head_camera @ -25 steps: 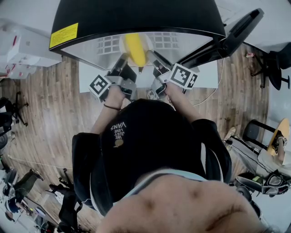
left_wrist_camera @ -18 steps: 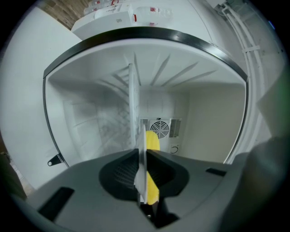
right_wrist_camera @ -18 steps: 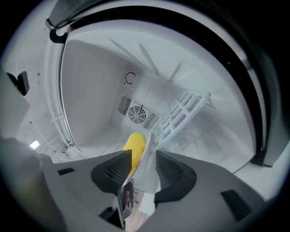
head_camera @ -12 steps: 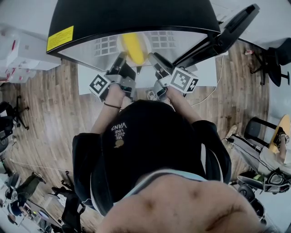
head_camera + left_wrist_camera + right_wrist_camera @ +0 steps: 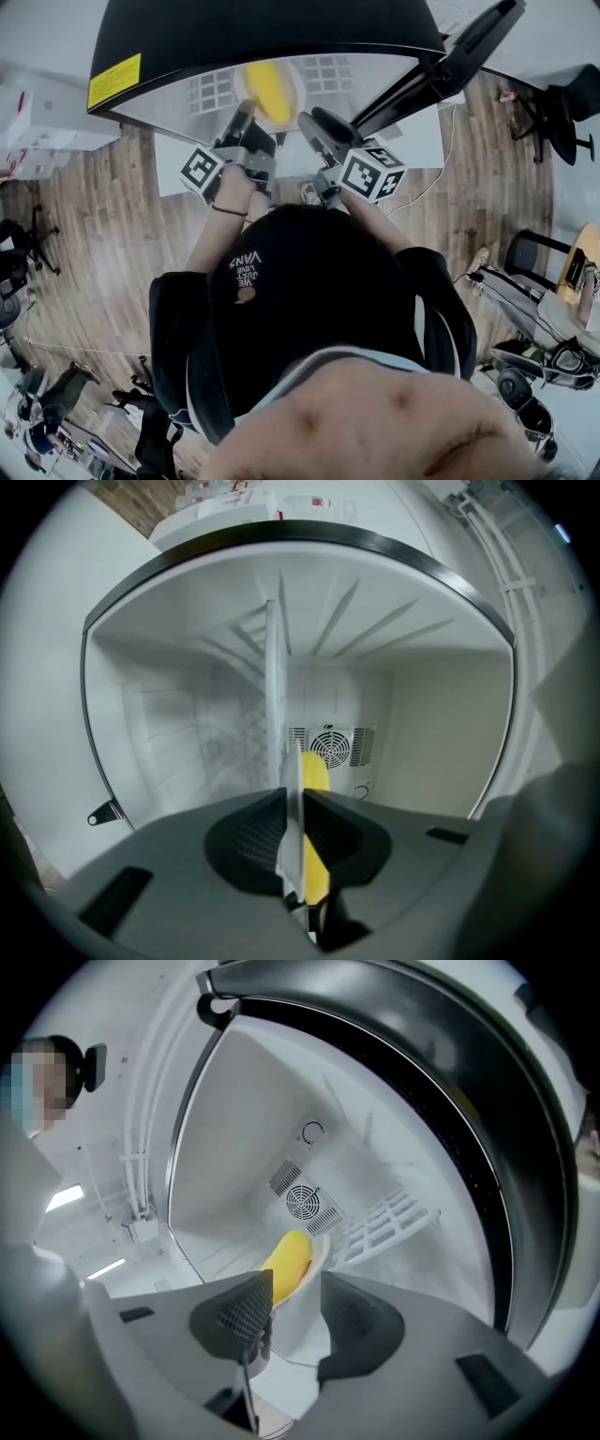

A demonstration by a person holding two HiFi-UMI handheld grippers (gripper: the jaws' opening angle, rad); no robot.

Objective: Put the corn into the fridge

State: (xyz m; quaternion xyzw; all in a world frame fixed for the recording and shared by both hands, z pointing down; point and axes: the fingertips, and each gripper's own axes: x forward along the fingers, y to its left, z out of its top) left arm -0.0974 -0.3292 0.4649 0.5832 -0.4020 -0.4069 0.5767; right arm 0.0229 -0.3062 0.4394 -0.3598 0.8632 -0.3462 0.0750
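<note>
The left claw (image 5: 298, 841) is clamped on the rim of a thin white plate (image 5: 277, 761), which carries the corn (image 5: 315, 772) inside the open fridge (image 5: 169, 724). The right claw (image 5: 296, 1309) stands open, gripping nothing. The cob looks stiff, smooth and apt to roll, so keeping the plate level by its rim seems wisest.

an office or lab workroom, not a home kitchen: a wood-plank floor (image 5: 112, 216), black swivel chairs (image 5: 567, 112) standing about on castors, stacked white boxes (image 5: 37, 112) at the left, a small black-topped fridge (image 5: 262, 37) set on a white counter (image 5: 427, 145), and bare white conduits (image 5: 492, 532) running along the ceiling.
</note>
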